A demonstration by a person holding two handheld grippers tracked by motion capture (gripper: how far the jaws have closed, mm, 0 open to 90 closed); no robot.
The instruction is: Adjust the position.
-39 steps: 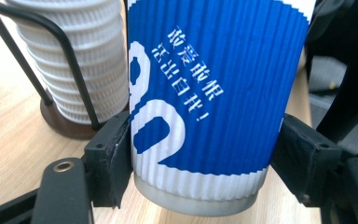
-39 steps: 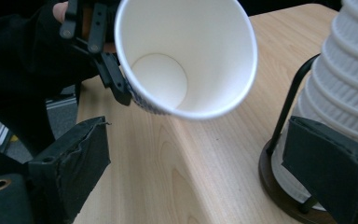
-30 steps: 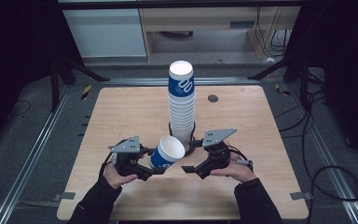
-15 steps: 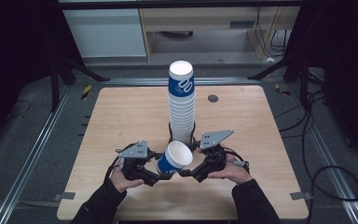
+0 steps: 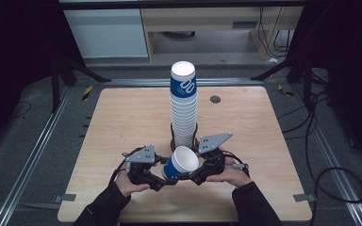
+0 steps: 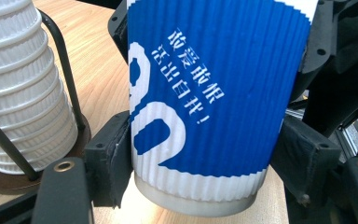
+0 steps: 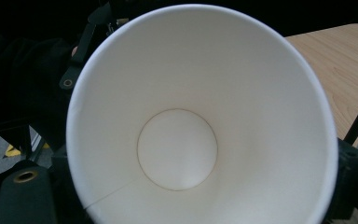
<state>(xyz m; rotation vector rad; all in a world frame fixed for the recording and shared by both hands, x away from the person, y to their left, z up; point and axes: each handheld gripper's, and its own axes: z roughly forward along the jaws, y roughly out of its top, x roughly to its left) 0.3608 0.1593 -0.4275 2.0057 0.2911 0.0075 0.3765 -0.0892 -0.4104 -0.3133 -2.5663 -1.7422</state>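
Wooden surface (image 5: 122,122) carries our blue-and-white paper cup (image 5: 180,165), tilted low over its near edge just before the tall cup stack (image 5: 184,108) in its wire holder. Our left tool (image 5: 162,181) clamps the cup's base, while the right tool (image 5: 195,176) has just been closing around the rim. We should squeeze the rim gently, lest the thin wall buckle.

Overhead cam; gripper cams share cup (image 6: 205,107).

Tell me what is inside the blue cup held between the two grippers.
The blue cup is empty: the right gripper view looks straight into its mouth, showing bare white walls, a side seam and a clean round bottom. What lies behind the cup is covered by it.
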